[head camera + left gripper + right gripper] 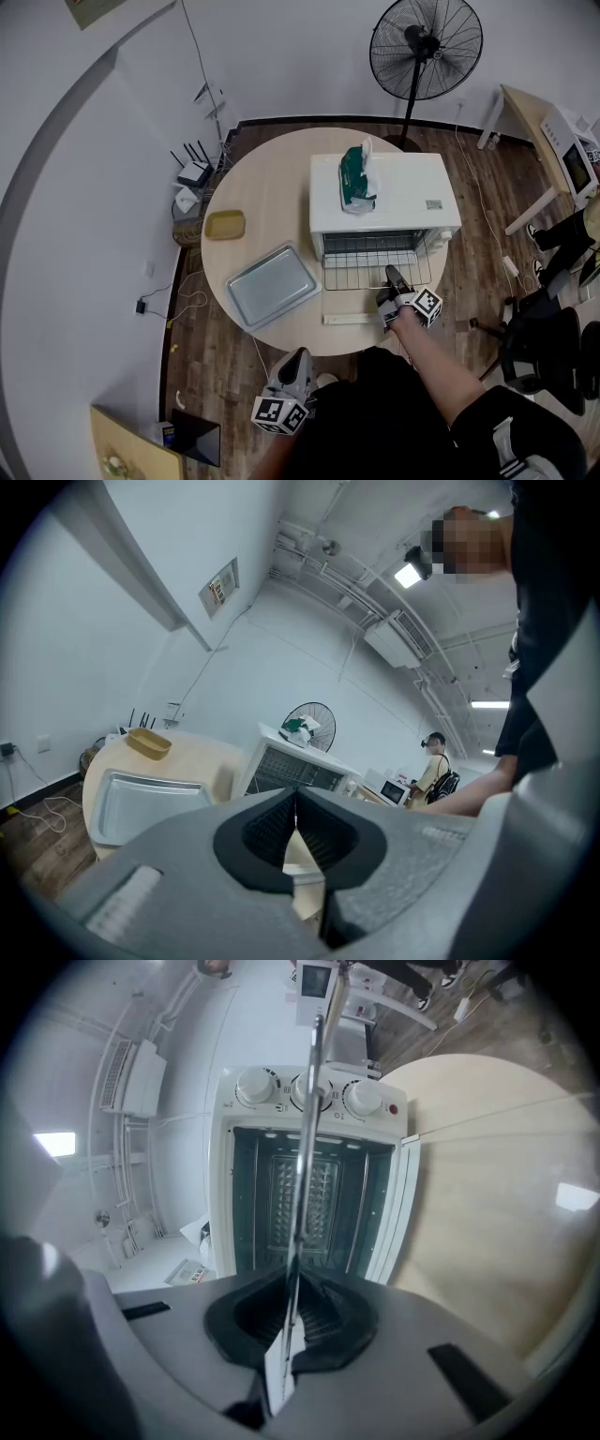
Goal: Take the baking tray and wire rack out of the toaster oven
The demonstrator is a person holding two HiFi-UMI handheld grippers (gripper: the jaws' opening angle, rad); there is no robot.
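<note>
A round, pale wood desk (272,187) is seen from above on a dark plank floor (216,356). A boxy white metal toaster oven (403,192) is set at 3 o'clock on it, with its door (352,319) dropped open toward the 6 o'clock edge. A thin silver wire rack (370,258) of straight bars is drawn partway out over the door. Its front edge is clamped in the jaws of the right gripper (392,275), which is held about level. In the right gripper view the wire rack (307,1147) is seen edge on, as one bright line running from the clenched jaws toward the dark oven mouth below three round knobs.

A shallow rectangular baking tray of dull grey metal (271,285) lies flat at 8 o'clock, just beside the open door and close to the desk rim. Bare desk is left between the baking tray and a small mustard-yellow dish with rounded corners (225,224) at 10 o'clock. A green tissue pack (356,178) rests on the oven roof.

The left gripper (298,361) is held off the desk beyond 6 o'clock, its jaws pressed together with nothing between them. A black pedestal fan (425,47) stands beyond 1 o'clock, and a black office chair (539,342) beyond 4 o'clock.
</note>
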